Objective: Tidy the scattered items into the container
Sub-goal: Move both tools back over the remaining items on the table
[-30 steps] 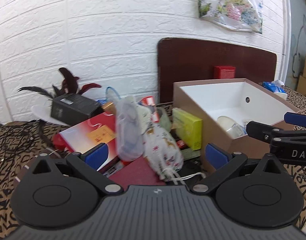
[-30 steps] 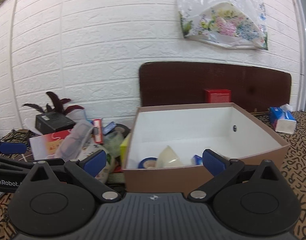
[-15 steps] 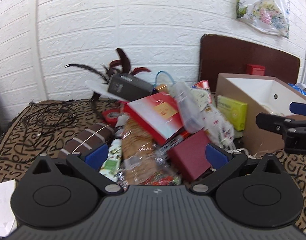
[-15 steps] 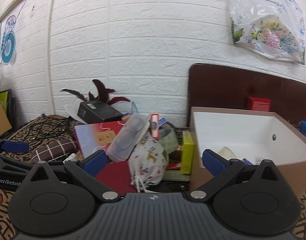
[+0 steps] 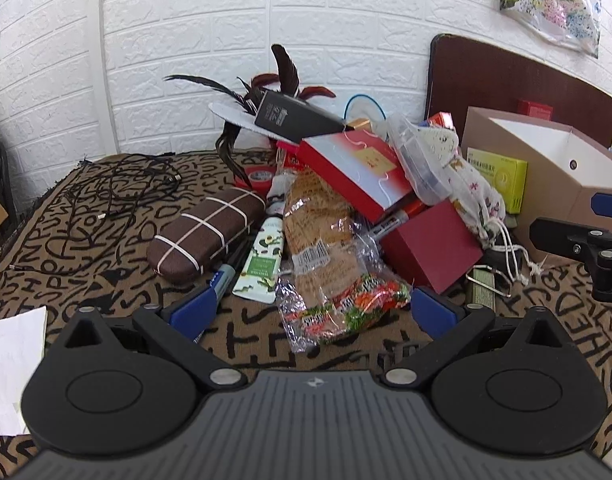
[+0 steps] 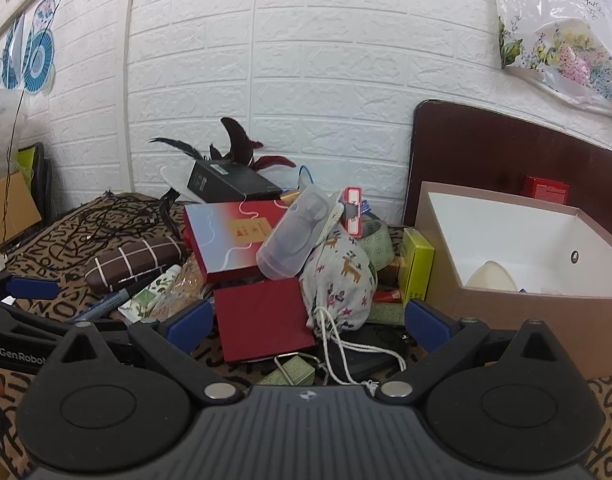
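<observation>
A heap of items lies on the patterned cloth left of a brown box with a white inside [image 5: 546, 168] [image 6: 518, 300]. The heap holds a red and silver puzzle box [image 5: 358, 176] [image 6: 229, 240], a dark red box [image 5: 434, 248] [image 6: 261, 320], a deer-print drawstring pouch [image 5: 474, 184] [image 6: 338, 276], a clear plastic case [image 6: 293, 236], a bread bag [image 5: 330, 248], a brown checked glasses case [image 5: 205, 236] and a green tube [image 5: 261, 260]. My left gripper [image 5: 312, 308] is open and empty, just in front of the bread bag. My right gripper [image 6: 308, 320] is open and empty before the dark red box and pouch.
A yellow-green carton [image 5: 498, 178] [image 6: 416, 268] leans by the box. A black box [image 5: 293, 116] and feathers [image 5: 281, 76] sit at the back. Tangled black cables [image 5: 117, 188] lie left. A dark headboard [image 6: 506, 152] stands behind the box. White paper [image 5: 9, 364] lies near left.
Both grippers have swung left, away from the box and toward the heap. The left one now faces the bread bag and glasses case. Both stay open.
</observation>
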The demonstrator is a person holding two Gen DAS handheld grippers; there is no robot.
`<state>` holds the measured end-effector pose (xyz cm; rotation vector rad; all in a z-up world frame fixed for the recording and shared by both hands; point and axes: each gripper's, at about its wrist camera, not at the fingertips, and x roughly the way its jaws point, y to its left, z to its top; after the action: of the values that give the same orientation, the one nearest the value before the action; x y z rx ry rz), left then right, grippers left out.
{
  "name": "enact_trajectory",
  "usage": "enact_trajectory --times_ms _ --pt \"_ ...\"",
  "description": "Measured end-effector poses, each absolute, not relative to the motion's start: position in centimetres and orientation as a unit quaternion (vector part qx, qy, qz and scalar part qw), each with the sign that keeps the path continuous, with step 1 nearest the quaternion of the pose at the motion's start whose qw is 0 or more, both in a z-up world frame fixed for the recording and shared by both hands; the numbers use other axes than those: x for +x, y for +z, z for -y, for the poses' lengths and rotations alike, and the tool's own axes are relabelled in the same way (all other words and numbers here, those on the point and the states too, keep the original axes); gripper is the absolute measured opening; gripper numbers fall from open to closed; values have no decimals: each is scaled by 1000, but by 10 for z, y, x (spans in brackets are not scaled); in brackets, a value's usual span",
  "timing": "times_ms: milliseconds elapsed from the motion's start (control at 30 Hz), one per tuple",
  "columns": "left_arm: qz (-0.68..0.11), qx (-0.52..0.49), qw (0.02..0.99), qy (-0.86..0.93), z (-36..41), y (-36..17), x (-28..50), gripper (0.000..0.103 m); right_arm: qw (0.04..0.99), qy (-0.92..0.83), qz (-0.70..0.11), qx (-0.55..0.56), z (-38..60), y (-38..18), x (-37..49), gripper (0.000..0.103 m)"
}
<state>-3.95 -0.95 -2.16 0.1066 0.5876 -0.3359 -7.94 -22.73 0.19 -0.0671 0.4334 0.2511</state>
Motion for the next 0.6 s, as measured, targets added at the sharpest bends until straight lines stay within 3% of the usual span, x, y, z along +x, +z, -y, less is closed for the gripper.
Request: enact_trajectory --times_ms 600 --pt "-269 76 945 -168 34 -14 -15 103 967 125 -218 -38 228 -5 -53 103"
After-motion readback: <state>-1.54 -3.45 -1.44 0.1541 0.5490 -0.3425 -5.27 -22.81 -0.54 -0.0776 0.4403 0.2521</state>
